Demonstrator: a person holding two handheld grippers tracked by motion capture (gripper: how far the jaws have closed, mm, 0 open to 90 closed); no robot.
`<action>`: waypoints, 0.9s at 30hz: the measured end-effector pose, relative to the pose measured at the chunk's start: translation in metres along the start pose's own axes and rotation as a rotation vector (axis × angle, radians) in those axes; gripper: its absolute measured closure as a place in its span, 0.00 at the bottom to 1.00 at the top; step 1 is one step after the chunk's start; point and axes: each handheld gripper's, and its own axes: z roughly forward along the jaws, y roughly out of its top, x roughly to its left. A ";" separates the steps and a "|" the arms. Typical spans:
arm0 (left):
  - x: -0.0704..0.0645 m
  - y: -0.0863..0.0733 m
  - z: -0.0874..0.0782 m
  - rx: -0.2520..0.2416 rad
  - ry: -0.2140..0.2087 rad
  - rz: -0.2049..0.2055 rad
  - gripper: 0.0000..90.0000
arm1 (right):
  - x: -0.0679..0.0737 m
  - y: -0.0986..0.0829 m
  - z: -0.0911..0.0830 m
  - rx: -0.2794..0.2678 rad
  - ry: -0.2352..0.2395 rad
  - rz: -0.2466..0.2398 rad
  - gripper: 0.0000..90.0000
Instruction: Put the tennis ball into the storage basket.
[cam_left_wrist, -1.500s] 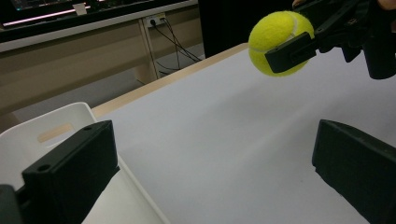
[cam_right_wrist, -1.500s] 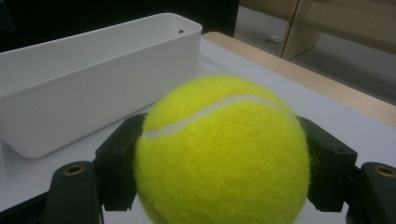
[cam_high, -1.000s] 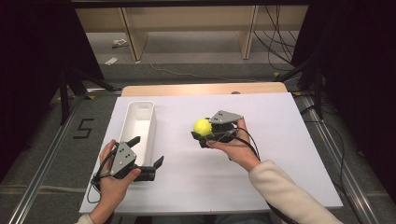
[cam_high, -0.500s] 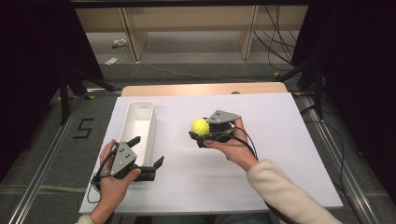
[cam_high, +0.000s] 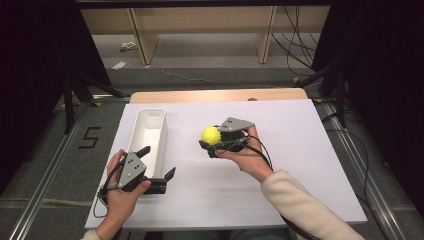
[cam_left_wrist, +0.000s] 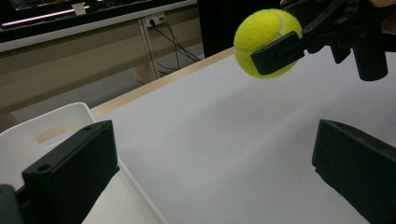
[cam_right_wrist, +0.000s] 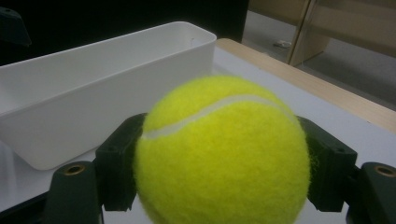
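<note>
Tennis ball sits pinched between the jaws of my right gripper, lifted clear of the white table and just to the right of the long white bin. In the right gripper view the two black pads press its sides at about the widest part, seam running across the top. I judge it light and springy, with a fuzzy felt that gives the pads good bite, so it shouldn't slide (though a round thing gripped off-centre can squirt out, so I'd keep the hold across its middle). It needs only moderate squeeze, since it would dent rather than break. My left gripper rests low by the near end of the bin, jaws spread wide with nothing between them.
</note>
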 end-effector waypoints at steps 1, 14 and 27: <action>0.000 0.000 0.000 0.000 0.000 -0.001 0.00 | 0.000 0.000 0.000 0.000 0.002 -0.001 0.30; 0.000 0.000 0.000 0.001 0.000 0.002 0.00 | 0.003 0.005 0.005 -0.007 0.011 -0.007 0.30; 0.000 0.000 0.000 0.001 0.000 0.002 0.00 | 0.006 0.011 0.010 -0.014 0.019 -0.010 0.30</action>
